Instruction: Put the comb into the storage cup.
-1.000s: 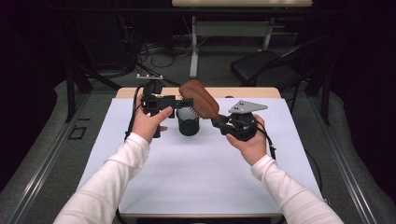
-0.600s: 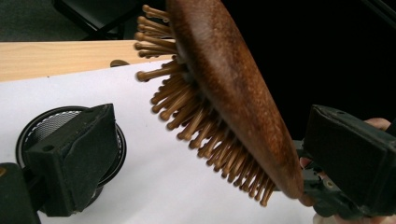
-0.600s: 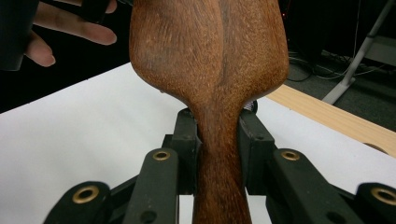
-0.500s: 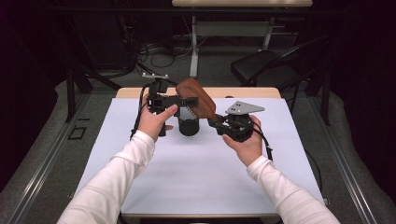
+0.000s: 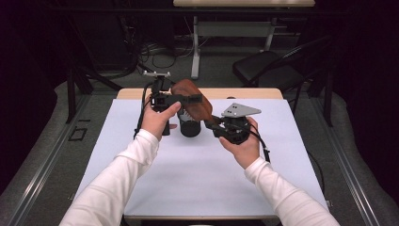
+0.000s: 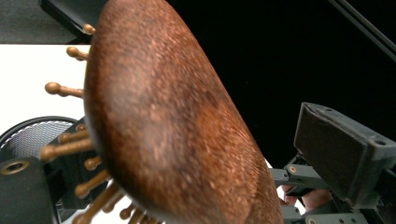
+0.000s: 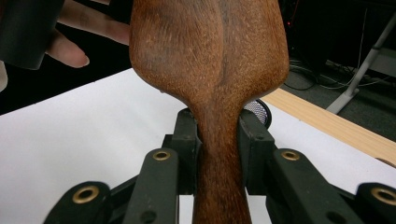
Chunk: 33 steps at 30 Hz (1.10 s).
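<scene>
A brown wooden hairbrush [image 5: 192,104] hangs tilted above a black mesh cup [image 5: 189,128] on the white table cover [image 5: 197,188]. My right gripper [image 5: 212,123] is shut on the brush's narrow handle [image 7: 219,154], with both pads tight against the wood. My left gripper [image 5: 188,100] reaches in from the left around the brush head [image 6: 177,130]. Its jaws have just been closing, with the head between them. The right-hand pad [image 6: 336,149] still stands off the wood, and the bristles [image 6: 65,149] point toward the other jaw. The mesh cup [image 6: 32,133] sits below the bristles.
A strip of the wooden tabletop [image 5: 249,93] runs beyond the white cover. Behind the table stand a black chair [image 5: 268,70], a desk leg [image 5: 195,52] and loose cables on the floor. White sleeves come in from the bottom edge.
The left hand has lifted and turned its gripper in toward the brush. The brush head has shifted a little to the left and now lies between the left jaws. The right hand has kept still.
</scene>
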Each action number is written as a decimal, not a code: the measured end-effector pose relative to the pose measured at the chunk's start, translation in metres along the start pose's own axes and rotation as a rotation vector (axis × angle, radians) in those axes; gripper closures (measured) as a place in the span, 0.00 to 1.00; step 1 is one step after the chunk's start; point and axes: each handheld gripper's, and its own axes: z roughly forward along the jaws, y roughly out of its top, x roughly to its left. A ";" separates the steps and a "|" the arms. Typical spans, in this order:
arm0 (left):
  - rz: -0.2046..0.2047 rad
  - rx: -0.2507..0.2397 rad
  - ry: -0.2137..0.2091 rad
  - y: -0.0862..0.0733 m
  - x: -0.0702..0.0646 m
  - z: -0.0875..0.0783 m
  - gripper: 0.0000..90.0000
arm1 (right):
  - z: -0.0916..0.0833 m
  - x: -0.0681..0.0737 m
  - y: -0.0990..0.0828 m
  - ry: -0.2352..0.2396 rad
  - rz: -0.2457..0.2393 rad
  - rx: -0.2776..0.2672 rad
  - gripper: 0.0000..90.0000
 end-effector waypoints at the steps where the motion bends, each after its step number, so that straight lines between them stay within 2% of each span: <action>1: -0.002 0.002 0.002 0.000 0.001 0.000 0.11 | 0.000 0.000 0.000 0.000 -0.002 0.002 0.80; 5: -0.001 -0.003 0.007 0.001 0.002 -0.002 0.17 | 0.001 0.000 0.000 -0.001 -0.001 -0.001 0.80; 11: -0.002 -0.001 0.016 0.001 0.003 -0.001 0.17 | 0.003 0.000 0.000 -0.001 -0.004 0.002 0.80; 14: -0.001 -0.006 0.031 0.001 0.003 -0.002 0.23 | 0.003 0.000 -0.001 -0.003 -0.005 -0.002 0.80; 17: -0.021 -0.015 0.041 0.001 0.005 -0.006 0.32 | 0.003 0.000 -0.001 -0.008 -0.017 -0.006 0.80; 21: -0.070 -0.023 0.016 0.000 0.007 -0.009 0.37 | 0.004 0.003 -0.002 -0.017 -0.038 -0.005 0.80; 26: -0.061 -0.007 0.039 -0.002 0.006 -0.009 0.37 | 0.006 0.006 -0.007 -0.015 -0.039 -0.001 0.80; 28: -0.052 0.001 0.034 -0.002 0.008 -0.009 0.38 | 0.007 0.006 -0.009 -0.016 -0.040 0.001 0.80; 33: -0.087 0.001 0.020 -0.006 0.011 -0.008 0.41 | 0.009 0.005 -0.013 -0.013 -0.036 0.001 0.80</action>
